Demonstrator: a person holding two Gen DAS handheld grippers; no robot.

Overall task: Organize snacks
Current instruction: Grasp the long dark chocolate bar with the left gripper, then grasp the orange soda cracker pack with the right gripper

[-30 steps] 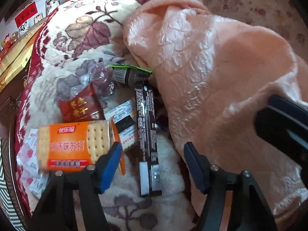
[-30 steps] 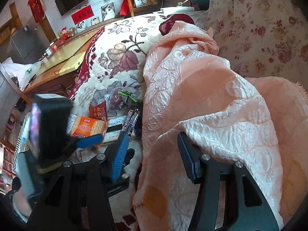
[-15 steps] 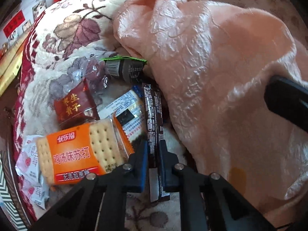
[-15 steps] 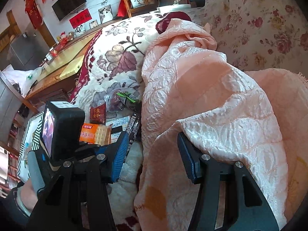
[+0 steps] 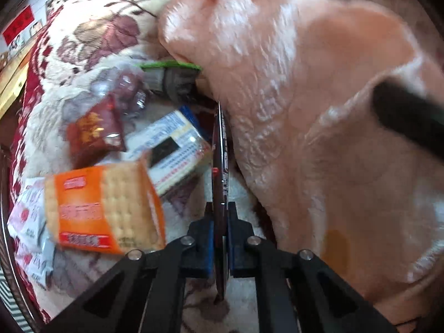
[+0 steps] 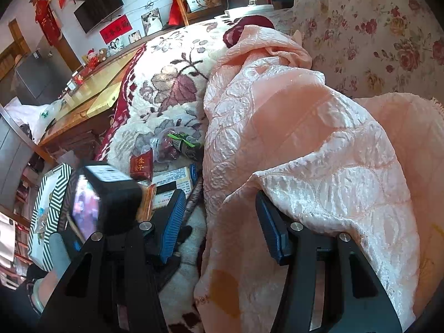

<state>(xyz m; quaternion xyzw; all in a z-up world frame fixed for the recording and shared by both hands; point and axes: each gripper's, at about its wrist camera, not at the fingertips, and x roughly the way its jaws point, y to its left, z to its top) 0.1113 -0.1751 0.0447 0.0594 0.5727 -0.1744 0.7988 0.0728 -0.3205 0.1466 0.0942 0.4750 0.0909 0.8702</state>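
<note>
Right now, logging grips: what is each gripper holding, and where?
Left gripper pinches the long dark snack packet edge-on near its closest end. Right gripper holds nothing.

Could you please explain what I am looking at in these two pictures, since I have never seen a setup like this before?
There is no robot here: a person holds a two-finger gripper in each hand, and each carries a fisheye camera looking along its fingers.

The left camera shows the left gripper, whose jaws have just been closing and now pinch a long dark snack bar edge-on.

The right camera shows the right gripper open over a pink quilt, holding nothing.

Snacks lie on a floral blanket: an orange cracker pack, a small red packet, a white-labelled pack and a dark packet with a green edge.
</note>
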